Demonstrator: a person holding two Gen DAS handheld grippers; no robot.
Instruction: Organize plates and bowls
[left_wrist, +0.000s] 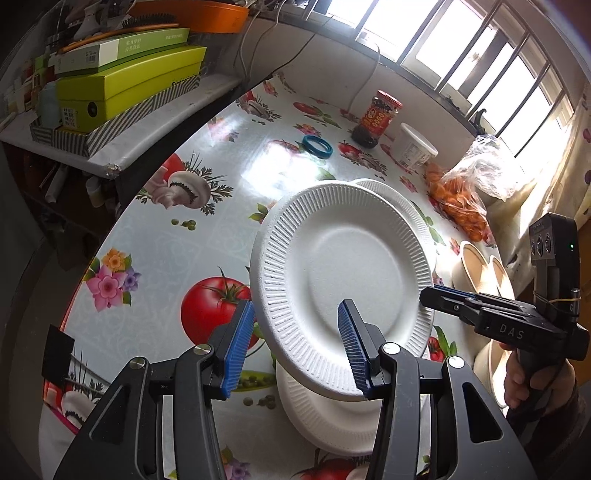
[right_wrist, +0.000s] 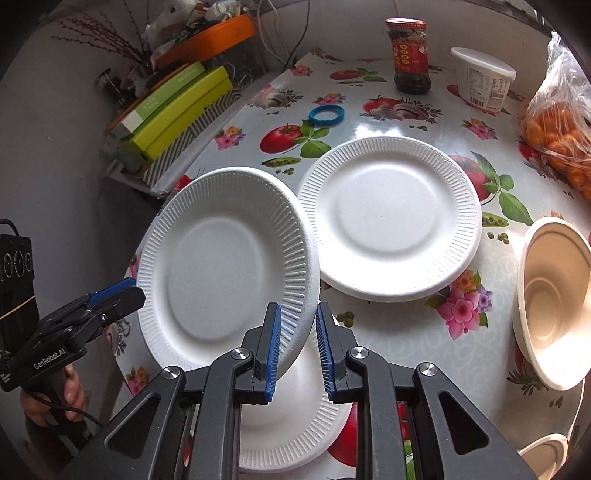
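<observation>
Fingers (right_wrist: 275, 347) of right gripper (right_wrist: 297, 350) pinch plate (right_wrist: 221, 266) rim | plate tilted

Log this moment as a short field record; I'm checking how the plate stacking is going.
held plate: white, tilted, lifted off the table
right tongs: shut on the held plate's rim
left tongs: jaws apart at the opposite rim
flat plate: lying on the table beyond
lower plate: on the table beneath the held plate
bowls: beige, at the right
</observation>
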